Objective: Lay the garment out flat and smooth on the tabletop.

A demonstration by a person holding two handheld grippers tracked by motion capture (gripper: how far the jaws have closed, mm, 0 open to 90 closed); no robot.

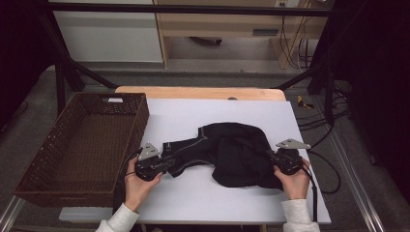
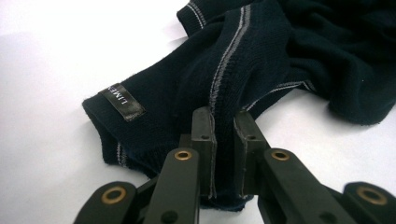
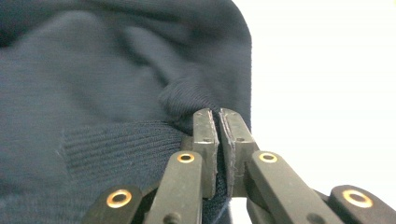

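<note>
Your left gripper [image 1: 167,162] is clamped on the cuffed end of the dark garment [image 1: 232,152], its jaws pinching a fold beside the grey seam stripe [image 2: 229,51], with a small woven label [image 2: 122,101] just off to the jaws' left. Your right gripper [image 1: 272,155] is clenched on the knit edge at the garment's other side; the cloth lies bunched between the two grippers on the white sheet [image 1: 193,193]. Just outside your left gripper stands the brown wicker basket [image 1: 63,145], its near wall close to that hand. Outside your right gripper the sheet's edge is near, with cables [image 1: 329,169] hanging beyond it. Bare sheet lies open toward you and beyond the garment.
</note>
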